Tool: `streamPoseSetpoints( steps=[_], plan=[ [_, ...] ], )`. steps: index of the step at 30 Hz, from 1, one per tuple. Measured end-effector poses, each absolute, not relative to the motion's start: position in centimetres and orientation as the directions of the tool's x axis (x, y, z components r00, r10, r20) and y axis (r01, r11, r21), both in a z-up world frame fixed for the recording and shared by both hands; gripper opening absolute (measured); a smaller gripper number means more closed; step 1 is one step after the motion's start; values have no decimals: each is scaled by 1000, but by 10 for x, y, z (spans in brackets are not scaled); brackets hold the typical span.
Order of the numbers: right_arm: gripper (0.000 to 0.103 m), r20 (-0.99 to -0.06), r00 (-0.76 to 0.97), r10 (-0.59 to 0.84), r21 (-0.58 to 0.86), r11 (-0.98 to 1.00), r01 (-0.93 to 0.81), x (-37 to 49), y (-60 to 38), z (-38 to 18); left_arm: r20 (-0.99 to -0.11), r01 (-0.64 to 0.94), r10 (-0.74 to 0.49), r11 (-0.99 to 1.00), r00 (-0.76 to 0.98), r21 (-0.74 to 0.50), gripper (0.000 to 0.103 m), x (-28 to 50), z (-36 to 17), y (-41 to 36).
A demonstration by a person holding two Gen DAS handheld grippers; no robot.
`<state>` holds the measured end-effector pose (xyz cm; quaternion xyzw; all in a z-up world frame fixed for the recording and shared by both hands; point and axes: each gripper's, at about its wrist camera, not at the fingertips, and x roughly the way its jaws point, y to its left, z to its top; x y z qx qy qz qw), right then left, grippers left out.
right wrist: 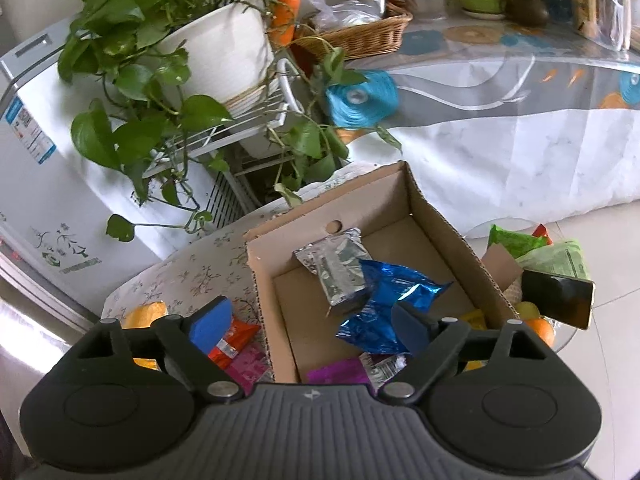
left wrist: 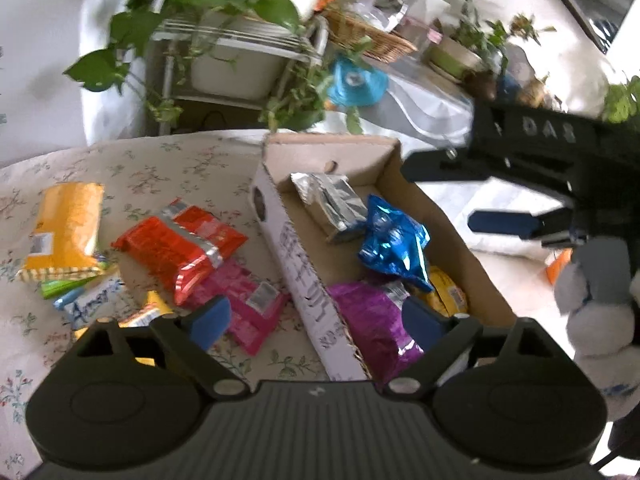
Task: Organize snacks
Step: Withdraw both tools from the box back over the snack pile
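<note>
red packet [left wrist: 180,252] lying on the desk [left wrist: 168,160] at nine o'clock of the cardboard box [left wrist: 280,232], atop a pink one [left wrist: 244,304]; probably next to go. best pinched across the narrow middle, lifted clear of the wall. box already holding silver pouch [right wrist: 336,268], blue foil bag [right wrist: 384,304], purple bag [left wrist: 372,324]. left gripper [left wrist: 316,320] and right gripper [right wrist: 312,324] both spread, empty.

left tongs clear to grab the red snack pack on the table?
Probably yes. The left tongs are open and empty, and the red snack pack lies on top of the pile outside the cardboard box, with nothing over it. It overlaps the pink pack beneath.
</note>
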<state>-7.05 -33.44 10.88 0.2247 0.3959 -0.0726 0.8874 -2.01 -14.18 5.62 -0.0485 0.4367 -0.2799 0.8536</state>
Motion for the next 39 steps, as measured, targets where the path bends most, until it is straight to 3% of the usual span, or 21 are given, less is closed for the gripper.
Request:
streamPoseSetpoints(
  steps=[19, 32, 39],
  plan=[
    [93, -725, 679, 114, 341, 916, 210, -60, -304, 110, -708, 244, -380, 925, 595, -292, 95, 22, 90, -58],
    [93, -735, 657, 166, 338, 930, 143, -45, -271, 104, -767, 76, -248, 964, 591, -253, 96, 66, 57, -19],
    [93, -735, 643, 217, 388, 911, 136, -35, -261, 96, -783, 77, -230, 970, 578, -229, 95, 83, 33, -22]
  ],
)
